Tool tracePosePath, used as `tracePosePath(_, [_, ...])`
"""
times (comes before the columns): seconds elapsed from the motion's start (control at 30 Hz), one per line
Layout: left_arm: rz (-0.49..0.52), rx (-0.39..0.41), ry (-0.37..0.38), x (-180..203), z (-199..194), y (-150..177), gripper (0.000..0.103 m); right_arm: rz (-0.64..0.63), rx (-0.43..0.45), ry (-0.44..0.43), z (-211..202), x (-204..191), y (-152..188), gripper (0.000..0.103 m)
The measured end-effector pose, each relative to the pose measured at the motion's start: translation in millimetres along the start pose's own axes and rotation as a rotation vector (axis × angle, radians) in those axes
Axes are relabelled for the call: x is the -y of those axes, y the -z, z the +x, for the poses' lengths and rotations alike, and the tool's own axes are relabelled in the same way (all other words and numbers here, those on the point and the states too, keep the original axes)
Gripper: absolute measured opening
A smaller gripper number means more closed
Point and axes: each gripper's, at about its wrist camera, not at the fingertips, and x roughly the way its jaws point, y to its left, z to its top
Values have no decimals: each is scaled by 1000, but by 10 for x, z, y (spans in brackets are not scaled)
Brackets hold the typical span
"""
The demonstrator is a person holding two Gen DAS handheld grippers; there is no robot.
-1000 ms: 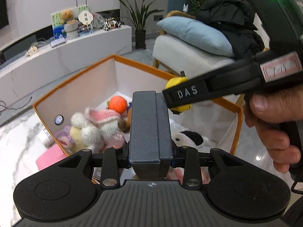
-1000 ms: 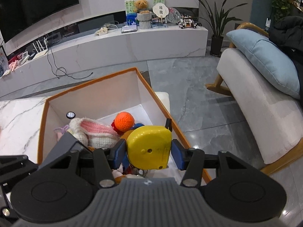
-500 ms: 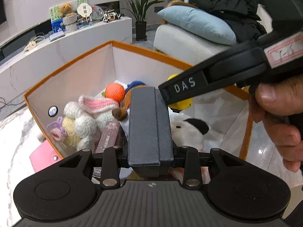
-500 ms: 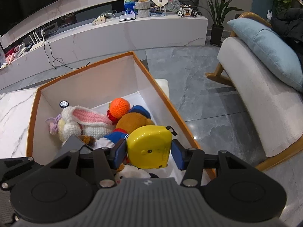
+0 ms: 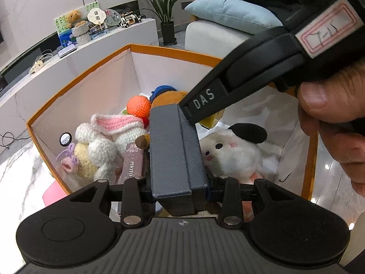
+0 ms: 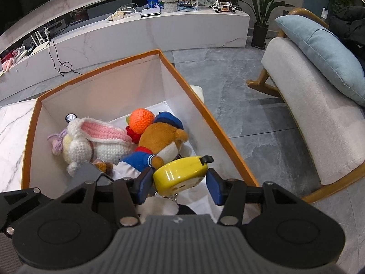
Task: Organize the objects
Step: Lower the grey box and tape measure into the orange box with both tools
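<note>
Both tools loaded and low over the toy box

Nearest, left tool (image 5: 178, 179) pressed onto the sides of a grey case (image 5: 173, 150), probably rigid and light, its textured skin good for grip, best held across the long flanks as now. Right tool (image 6: 180, 182) pinching a yellow tape measure (image 6: 180, 171) between blue pads (image 6: 146, 182); hard, glossy, likely slippery and dense for its size, so better squeezed flat on the two broad faces. Tipped over in the grip now, where half a second ago it showed its broad face. Sits lower and closer over the toys than a second ago, just above the brown bear (image 6: 159, 139) inside the orange-rimmed box (image 6: 205, 111). Beyond, crochet rabbit (image 6: 102, 137) against the far wall, box resting on the marble surface (image 6: 11, 123)
</note>
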Motion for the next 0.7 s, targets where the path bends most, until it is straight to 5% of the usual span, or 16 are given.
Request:
tracePosePath(0.17, [57, -1, 4, 19, 17, 29, 47, -17, -4, 11, 24, -43, -7, 58])
tracePosePath(0.27, [57, 29, 23, -23, -13, 55, 63, -44, 15, 25, -19, -100, -11, 73])
tracePosePath(0.33, [55, 47, 62, -42, -47, 56, 81, -48, 26, 18, -59, -122, -30, 73])
tracePosePath(0.7, [1, 206, 52, -475, -541, 194, 88, -29, 208, -58, -469, -277, -141, 74])
